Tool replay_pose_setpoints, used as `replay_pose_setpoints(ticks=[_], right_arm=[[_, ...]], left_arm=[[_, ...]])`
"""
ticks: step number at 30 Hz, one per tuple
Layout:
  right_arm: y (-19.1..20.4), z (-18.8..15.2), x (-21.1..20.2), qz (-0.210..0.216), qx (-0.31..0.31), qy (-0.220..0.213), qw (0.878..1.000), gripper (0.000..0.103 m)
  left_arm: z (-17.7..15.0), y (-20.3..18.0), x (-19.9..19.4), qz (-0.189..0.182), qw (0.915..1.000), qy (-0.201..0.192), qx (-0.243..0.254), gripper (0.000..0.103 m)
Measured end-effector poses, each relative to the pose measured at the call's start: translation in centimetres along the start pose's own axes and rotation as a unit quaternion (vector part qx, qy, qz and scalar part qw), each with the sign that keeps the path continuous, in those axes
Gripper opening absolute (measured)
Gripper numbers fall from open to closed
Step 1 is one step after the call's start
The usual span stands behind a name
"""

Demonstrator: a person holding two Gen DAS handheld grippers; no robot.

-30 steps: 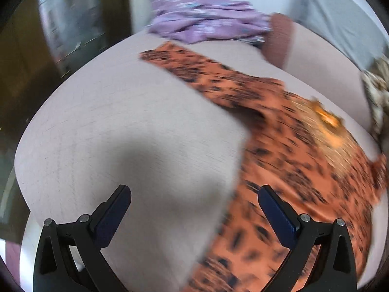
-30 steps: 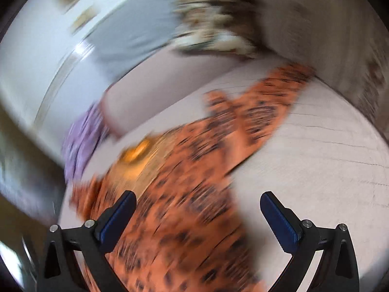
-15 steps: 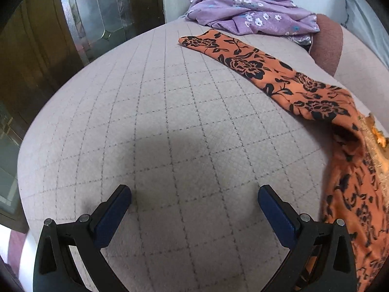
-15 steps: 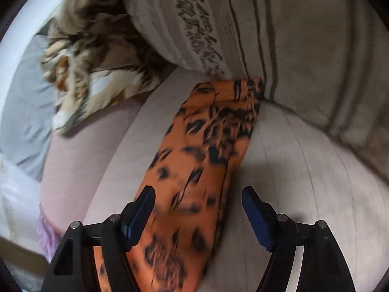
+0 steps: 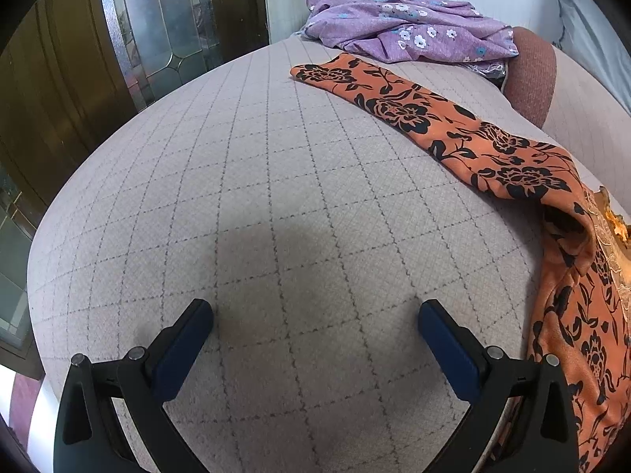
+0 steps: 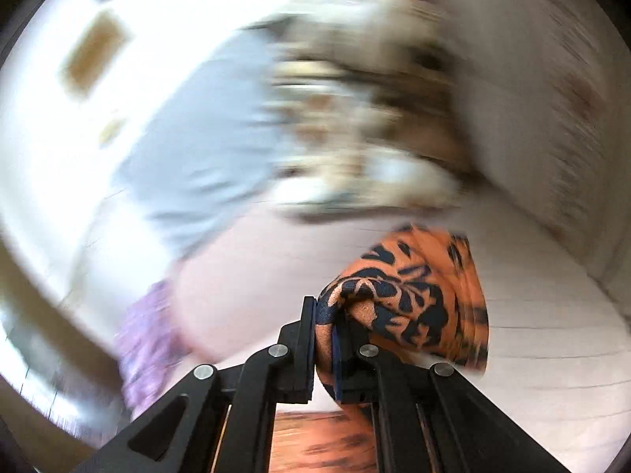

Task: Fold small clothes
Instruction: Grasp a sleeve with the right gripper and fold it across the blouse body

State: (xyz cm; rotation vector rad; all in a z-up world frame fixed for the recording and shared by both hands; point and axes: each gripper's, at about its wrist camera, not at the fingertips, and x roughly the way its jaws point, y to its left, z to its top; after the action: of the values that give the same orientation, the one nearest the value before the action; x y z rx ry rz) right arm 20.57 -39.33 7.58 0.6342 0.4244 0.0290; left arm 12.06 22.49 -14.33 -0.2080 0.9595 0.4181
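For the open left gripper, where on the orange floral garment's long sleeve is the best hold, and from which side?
Grip the sleeve's far cuff of the orange floral garment, coming from its open end: it lies flat, free, clear of the purple garment. The left gripper is open.

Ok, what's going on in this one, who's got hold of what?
A person is folding clothes on a quilted bed cover with a hand-held claw in each hand. The right claw is shut on a bunched end of the orange garment with black flowers; that view is heavily blurred. The left claw is open and empty above bare cover, with the garment's long sleeve stretched out ahead. A purple floral garment lies crumpled at the far end.
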Motion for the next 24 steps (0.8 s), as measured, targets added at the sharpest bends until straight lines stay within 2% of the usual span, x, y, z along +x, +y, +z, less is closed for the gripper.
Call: replay_pose_setpoints(ticks=[1, 3, 5, 6, 8, 9, 12, 13, 15, 20, 24], right_arm=[[4.5, -1.1, -0.7, 0.035, -0.032, 0.000, 0.999, 0.007], [11.5, -4.6, -1.3, 0.070, -0.081, 0.010, 0.994, 0.009], [17.1, -10.2, -0.1, 0.078, -0.113, 0.042, 0.990, 0.011], [18.8, -13.4, 1.4, 0.083, -0.116, 0.071, 0.987, 0.022], [20.5, -20.6, 5.2, 0.083, -0.107, 0.154, 0.979, 0.088], [20.9, -23.9, 6.9, 0.078, -0.114, 0.196, 0.971, 0.103], [20.4, -33.5, 11.2, 0.033, -0.147, 0.312, 0.938, 0.101], [20.0, -34.4, 10.8, 0.044, -0.137, 0.315, 0.938, 0.101], [20.0, -33.8, 9.3, 0.055, -0.137, 0.296, 0.944, 0.100], [19.3, -28.0, 7.0, 0.045, -0.114, 0.222, 0.967, 0.101], [15.5, -26.0, 8.7, 0.026, -0.071, 0.188, 0.979, 0.102]], left_arm=[[0.0, 0.1, 0.0, -0.002, 1.0000, 0.000, -0.001, 0.103], [-0.1, 0.2, -0.1, -0.007, 1.0000, 0.002, -0.004, 0.103], [-0.1, 0.3, -0.2, -0.012, 0.9999, 0.002, -0.008, 0.103], [-0.1, 0.4, -0.2, -0.015, 0.9998, 0.003, -0.010, 0.103], [-0.1, 0.6, -0.3, -0.021, 0.9997, 0.004, -0.012, 0.103], [-0.1, 0.6, -0.3, -0.022, 0.9997, 0.005, -0.011, 0.103], [-0.1, 0.8, -0.5, -0.032, 0.9994, 0.008, -0.012, 0.103], [-0.1, 0.9, -0.5, -0.035, 0.9992, 0.008, -0.015, 0.103], [0.0, 1.0, -0.6, -0.038, 0.9989, 0.008, -0.028, 0.103], [0.0, 0.8, -0.7, -0.036, 0.9989, 0.006, -0.029, 0.103], [0.0, 0.8, -0.6, -0.036, 0.9989, 0.007, -0.029, 0.103]])
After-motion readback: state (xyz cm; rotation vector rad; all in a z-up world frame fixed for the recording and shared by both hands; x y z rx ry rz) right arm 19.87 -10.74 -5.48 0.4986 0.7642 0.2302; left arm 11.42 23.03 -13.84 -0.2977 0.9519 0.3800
